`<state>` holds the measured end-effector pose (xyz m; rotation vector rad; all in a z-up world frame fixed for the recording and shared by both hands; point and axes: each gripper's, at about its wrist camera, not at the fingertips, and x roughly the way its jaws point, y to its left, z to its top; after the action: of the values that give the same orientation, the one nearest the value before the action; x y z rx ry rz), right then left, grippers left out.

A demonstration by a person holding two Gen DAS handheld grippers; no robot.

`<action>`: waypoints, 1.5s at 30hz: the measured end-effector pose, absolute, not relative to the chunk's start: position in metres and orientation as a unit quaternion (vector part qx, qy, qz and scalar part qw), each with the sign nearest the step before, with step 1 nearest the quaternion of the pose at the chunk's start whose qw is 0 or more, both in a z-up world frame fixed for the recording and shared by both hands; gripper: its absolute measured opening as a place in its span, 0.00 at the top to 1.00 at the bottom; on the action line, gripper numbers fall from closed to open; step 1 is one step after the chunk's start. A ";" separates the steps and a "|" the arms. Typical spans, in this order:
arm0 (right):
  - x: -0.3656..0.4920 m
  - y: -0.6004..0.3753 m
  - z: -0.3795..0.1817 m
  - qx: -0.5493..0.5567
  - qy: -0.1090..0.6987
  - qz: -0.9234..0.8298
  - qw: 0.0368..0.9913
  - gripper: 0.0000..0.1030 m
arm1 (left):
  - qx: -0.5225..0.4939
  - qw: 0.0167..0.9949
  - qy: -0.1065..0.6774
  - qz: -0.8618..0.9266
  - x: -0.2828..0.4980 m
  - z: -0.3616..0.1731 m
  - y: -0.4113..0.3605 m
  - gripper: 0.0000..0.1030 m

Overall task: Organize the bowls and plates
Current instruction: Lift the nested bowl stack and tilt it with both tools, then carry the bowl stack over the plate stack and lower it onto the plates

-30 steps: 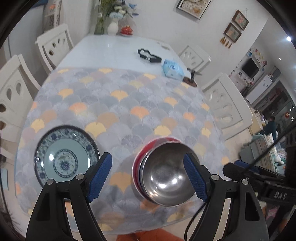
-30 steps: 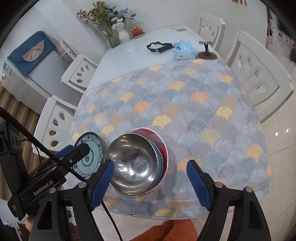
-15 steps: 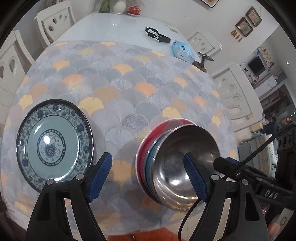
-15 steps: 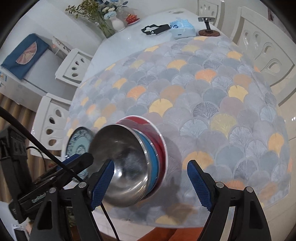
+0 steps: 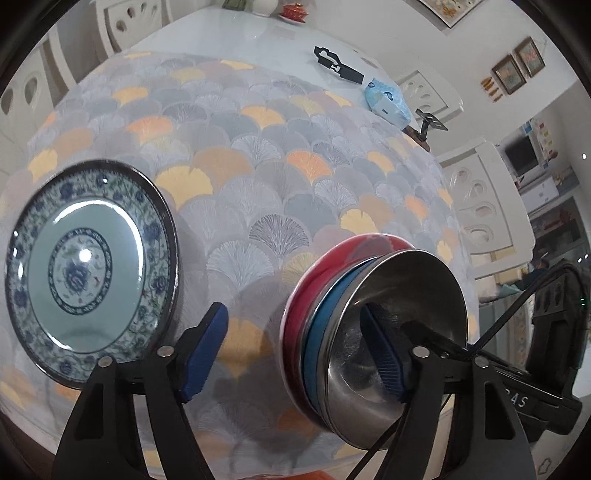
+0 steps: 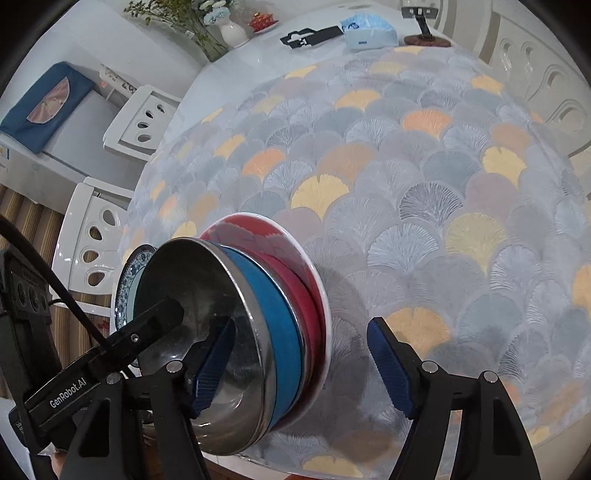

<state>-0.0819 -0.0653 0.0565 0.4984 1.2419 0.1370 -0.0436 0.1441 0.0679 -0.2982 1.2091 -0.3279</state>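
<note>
Bowls [image 5: 391, 332]: 3 stacked; 1 patterned plate [image 5: 88, 273] beside; 2 tools [image 5: 295, 350] [image 6: 299, 369] closing astride stack's rim.

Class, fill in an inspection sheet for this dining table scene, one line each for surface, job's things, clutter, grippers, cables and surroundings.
Surface: table under a fan-patterned cloth.
Job's things: steel bowl nested in a blue bowl on a red plate; patterned plate apart, beside the stack.
Clutter: tissue pack, black strap, small stand at the far end.
Grippers: left hand-held gripper and right hand-held gripper closing, each with one finger inside the steel bowl and one outside the stack.
Cables: black cable by the left hand-held gripper.
Surroundings: white chairs, flower vase.
</note>
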 end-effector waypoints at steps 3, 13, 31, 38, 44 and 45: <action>-0.080 -0.064 0.051 0.239 0.579 0.073 0.776 0.33 | -0.146 0.797 0.566 -0.154 -0.044 0.064 0.144 0.40; -0.078 -0.064 0.032 0.280 0.587 0.101 0.753 0.49 | -0.214 0.771 0.578 -0.161 -0.046 0.048 0.156 0.42; -0.073 -0.060 0.041 0.235 0.581 0.102 0.772 0.52 | -0.253 0.773 0.558 -0.167 -0.049 0.053 0.146 0.66; -0.062 -0.062 0.053 0.228 0.575 0.111 0.778 0.52 | -0.266 0.784 0.540 -0.154 -0.040 0.075 0.148 0.66; -0.047 -0.054 0.085 0.230 0.560 0.122 0.786 0.52 | -0.270 0.806 0.505 -0.148 -0.033 0.116 0.161 0.66; -0.044 -0.051 0.092 0.230 0.558 0.125 0.788 0.52 | -0.268 0.813 0.495 -0.145 -0.032 0.126 0.166 0.66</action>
<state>-0.0439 -0.0509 0.0918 0.4956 1.2018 0.2688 -0.0319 0.1662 0.1265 -0.5731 1.0577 -0.3106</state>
